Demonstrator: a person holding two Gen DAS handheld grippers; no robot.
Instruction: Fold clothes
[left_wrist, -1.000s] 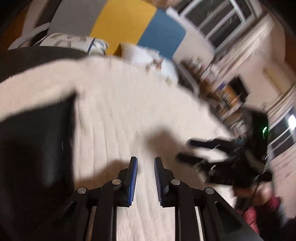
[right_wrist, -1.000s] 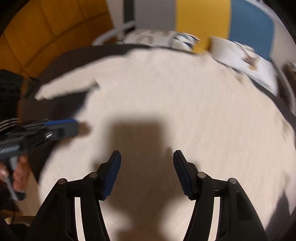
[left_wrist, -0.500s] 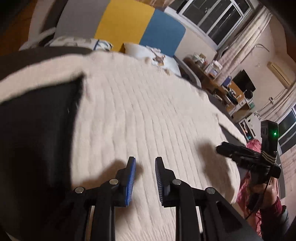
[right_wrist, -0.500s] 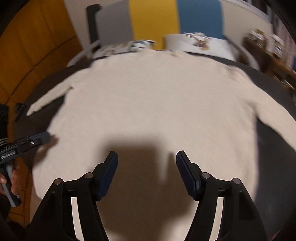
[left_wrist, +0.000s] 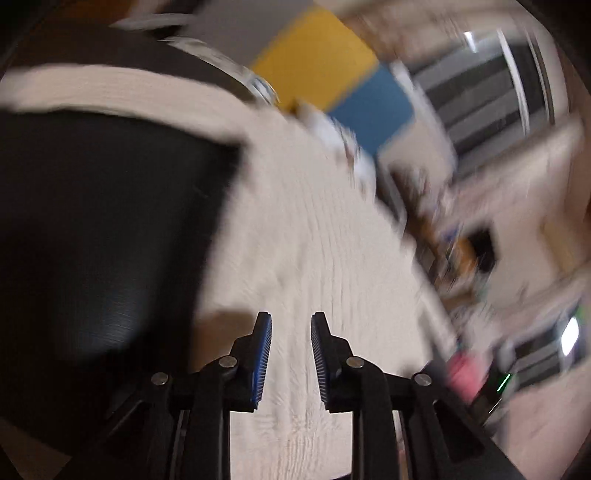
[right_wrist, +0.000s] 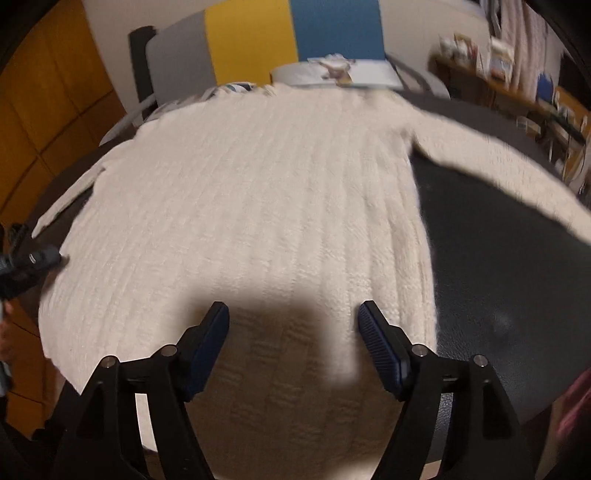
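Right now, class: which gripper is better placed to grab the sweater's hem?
Probably the right gripper: its opening, empty jaws straddle the cream sweater near its hem. The left gripper points up its side edge.

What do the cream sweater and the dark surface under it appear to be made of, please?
The sweater looks like a thick, soft knit, perhaps wool or acrylic: lengthwise ribs run down its body and its edges are fuzzy. The surface looks like black leather or a vinyl imitation: it has a fine pebbled grain and a dull sheen where light catches it. Which of the two, I cannot tell.
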